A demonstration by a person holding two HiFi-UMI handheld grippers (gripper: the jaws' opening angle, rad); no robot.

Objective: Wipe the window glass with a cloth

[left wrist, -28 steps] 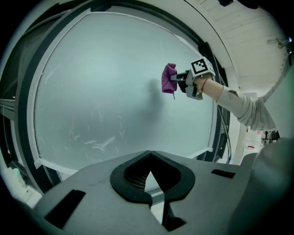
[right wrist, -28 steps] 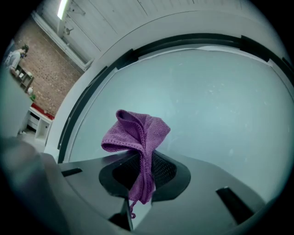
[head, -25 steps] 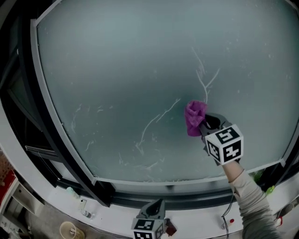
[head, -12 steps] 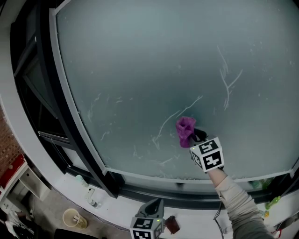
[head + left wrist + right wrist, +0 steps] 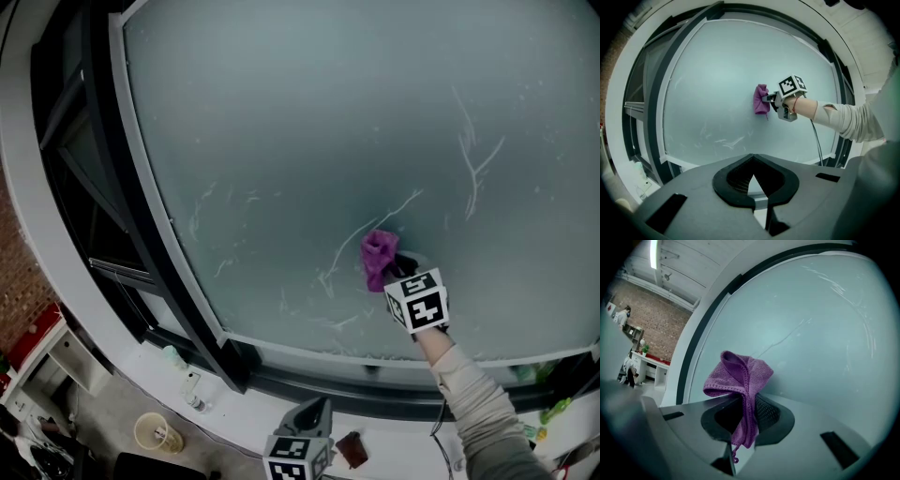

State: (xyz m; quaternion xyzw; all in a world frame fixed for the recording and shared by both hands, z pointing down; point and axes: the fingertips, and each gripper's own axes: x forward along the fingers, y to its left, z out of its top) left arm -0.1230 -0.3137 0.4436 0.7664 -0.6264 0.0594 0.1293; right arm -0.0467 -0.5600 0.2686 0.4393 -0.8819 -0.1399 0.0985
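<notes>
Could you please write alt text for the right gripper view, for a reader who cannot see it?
The right gripper clamps a purple cloth before pale window glass streaked with thin white marks; a dark frame curves along its left edge.

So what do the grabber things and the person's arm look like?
Both grippers are dark grey, with black textured pads inside the jaws. The right gripper and the left gripper each carry a white cube printed with black square markers. A light beige long sleeve covers the right arm, and a thin dark cable hangs below that wrist.
</notes>
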